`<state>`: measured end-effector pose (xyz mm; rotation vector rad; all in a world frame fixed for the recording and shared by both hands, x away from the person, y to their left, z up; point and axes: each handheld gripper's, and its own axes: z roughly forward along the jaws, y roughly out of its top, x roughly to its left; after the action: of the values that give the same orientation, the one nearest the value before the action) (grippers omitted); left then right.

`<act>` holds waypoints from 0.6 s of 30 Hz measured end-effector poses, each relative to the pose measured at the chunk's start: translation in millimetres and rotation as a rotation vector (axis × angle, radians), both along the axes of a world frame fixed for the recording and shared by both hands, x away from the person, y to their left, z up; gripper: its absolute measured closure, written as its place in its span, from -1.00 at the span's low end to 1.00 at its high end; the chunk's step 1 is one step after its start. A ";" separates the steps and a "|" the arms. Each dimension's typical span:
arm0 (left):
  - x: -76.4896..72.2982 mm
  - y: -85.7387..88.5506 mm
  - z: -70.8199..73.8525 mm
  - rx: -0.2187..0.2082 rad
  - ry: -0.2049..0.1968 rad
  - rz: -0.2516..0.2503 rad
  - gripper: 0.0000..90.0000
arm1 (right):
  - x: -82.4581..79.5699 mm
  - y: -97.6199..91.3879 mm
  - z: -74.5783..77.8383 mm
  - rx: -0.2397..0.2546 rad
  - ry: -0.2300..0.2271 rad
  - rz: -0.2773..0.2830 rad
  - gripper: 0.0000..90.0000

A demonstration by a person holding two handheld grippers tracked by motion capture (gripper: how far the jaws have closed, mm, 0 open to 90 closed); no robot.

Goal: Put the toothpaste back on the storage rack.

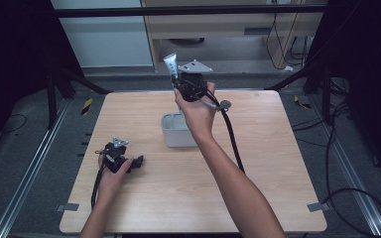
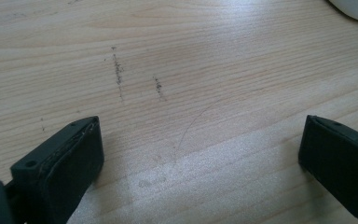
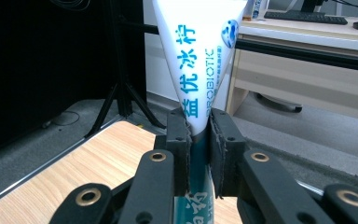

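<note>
While clamped upright, toothpaste tube [image 3: 200,70] is white w/ blue txt.

Desk [image 3: 307,70] beyond the wooden table [image 1: 258,193]

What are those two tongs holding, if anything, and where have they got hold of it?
The right tongs pinch a white toothpaste tube across its narrower middle, wide flat end up. The left tongs stand open over the table, holding nothing.

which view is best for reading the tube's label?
Right gripper view: the toothpaste tube stands close between the right claw with its blue print legible, and the pads visibly clamp it. The high view shows the tube small, sticking up from the raised claw above the white container, print unreadable. The left gripper view looks at bare table.
</note>
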<state>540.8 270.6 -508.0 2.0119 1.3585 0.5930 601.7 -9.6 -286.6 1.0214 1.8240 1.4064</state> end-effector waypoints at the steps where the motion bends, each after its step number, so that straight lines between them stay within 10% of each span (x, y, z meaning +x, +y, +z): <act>1: 0.0 0.0 0.0 0.000 0.000 0.000 -1.00 | 0.3 1.4 -1.2 -0.001 0.001 0.000 0.77; 18: 0.0 0.0 0.0 0.000 -0.001 0.000 -1.00 | -2.6 8.1 -15.6 0.015 -0.015 -0.009 0.76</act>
<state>540.7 270.6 -508.0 2.0115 1.3580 0.5934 599.1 -1.6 -302.2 1.0226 1.7987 1.4207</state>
